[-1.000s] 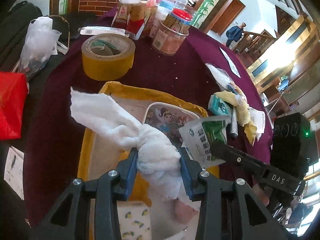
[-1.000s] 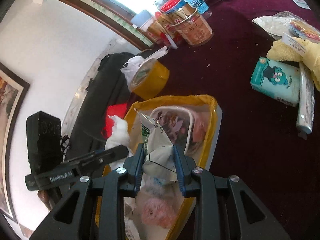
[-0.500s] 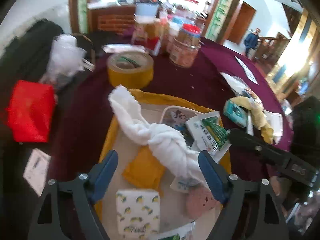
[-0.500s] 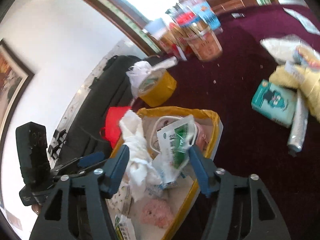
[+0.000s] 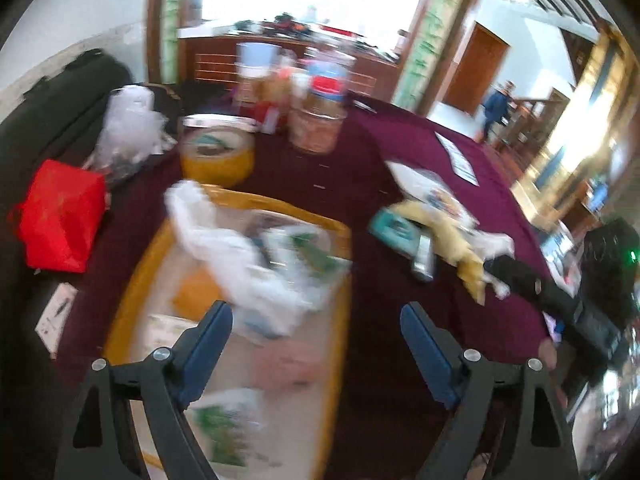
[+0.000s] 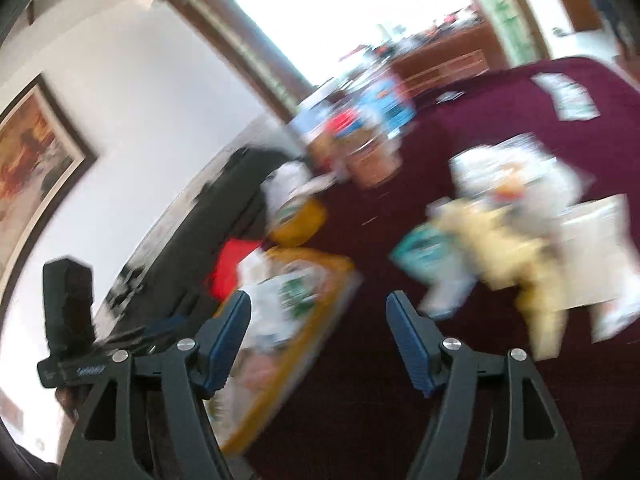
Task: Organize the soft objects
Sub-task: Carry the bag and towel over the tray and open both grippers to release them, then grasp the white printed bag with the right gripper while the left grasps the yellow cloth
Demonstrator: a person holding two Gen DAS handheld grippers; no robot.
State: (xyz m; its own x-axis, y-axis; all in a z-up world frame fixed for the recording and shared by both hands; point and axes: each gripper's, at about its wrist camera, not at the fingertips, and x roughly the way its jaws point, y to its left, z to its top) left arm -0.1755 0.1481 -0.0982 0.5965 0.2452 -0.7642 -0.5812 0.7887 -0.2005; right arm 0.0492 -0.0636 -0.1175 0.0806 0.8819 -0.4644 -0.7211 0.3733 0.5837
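Note:
A yellow tray [image 5: 340,320] lies on the dark red tablecloth and holds a knotted white towel [image 5: 224,248], a green-and-white packet [image 5: 308,248] and other soft items. My left gripper [image 5: 316,340] is open and empty above the tray's near right side. My right gripper [image 6: 318,336] is open and empty, right of the tray [image 6: 296,344]. A yellow cloth [image 5: 460,248] and a teal tissue pack [image 5: 394,230] lie to the right on the table; they also show, blurred, in the right wrist view: the cloth [image 6: 516,248] and the pack [image 6: 424,248].
A yellow tape roll [image 5: 218,156], jars and bottles [image 5: 316,120] stand at the table's far side. A red bag [image 5: 60,216] and a white plastic bag [image 5: 128,128] lie left. The right gripper's body [image 5: 592,304] is at the right edge.
Both grippers let go, the left of the towel and the right of the green packet, both of which now lie in the tray. Both have opened, pulled back and swung right; the views are blurred.

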